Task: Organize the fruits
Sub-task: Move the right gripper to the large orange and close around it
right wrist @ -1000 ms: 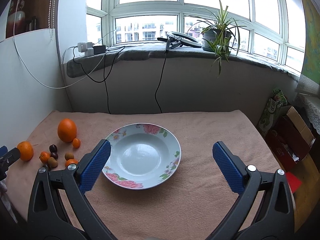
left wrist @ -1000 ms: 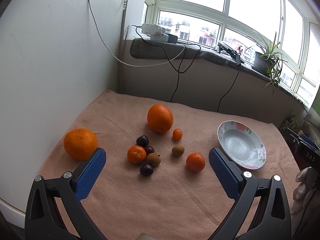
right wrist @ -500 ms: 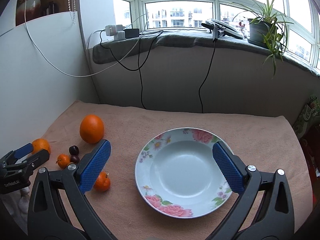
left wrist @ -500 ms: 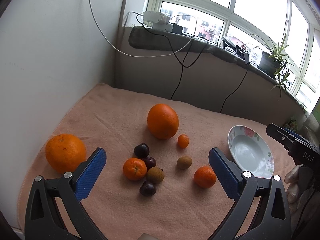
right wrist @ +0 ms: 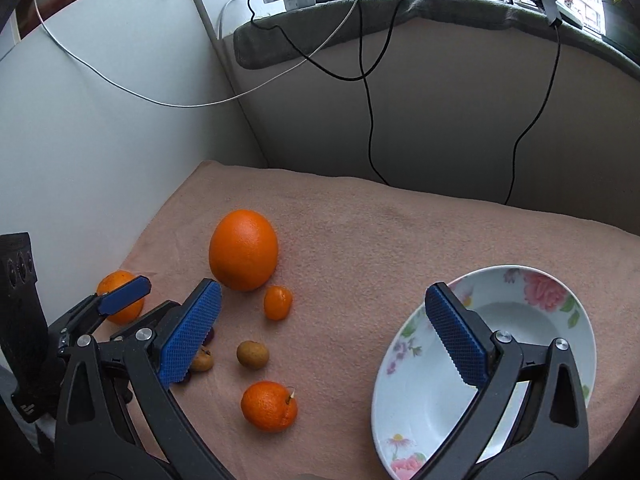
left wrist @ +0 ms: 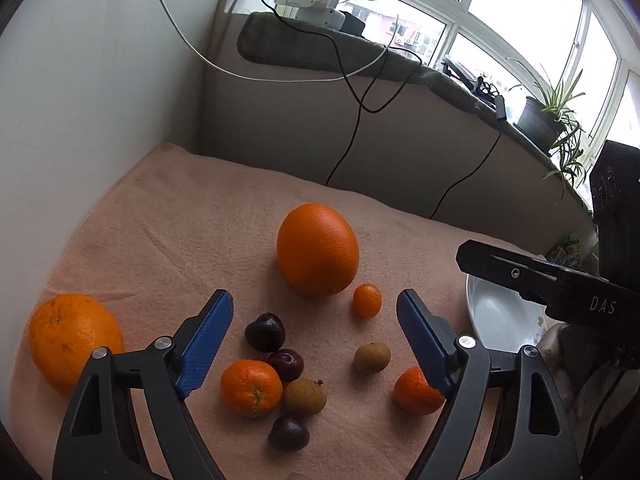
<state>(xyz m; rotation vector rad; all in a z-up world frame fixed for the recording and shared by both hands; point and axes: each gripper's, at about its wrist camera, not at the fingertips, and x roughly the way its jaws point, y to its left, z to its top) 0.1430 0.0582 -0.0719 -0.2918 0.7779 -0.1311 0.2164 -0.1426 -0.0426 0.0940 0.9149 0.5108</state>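
Peach cloth [left wrist: 160,216] – "DAS" on right tool [right wrist: 322,330], gaping; left tool [left wrist: 316,334] narrowing, nothing gripped.

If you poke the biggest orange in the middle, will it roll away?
Probably a bit: the large round orange sits loose on the soft peach towel, touching nothing. Its smooth egg-like shape may make it wobble, and the fuzzy cloth would likely slow it soon. It looks heavy.
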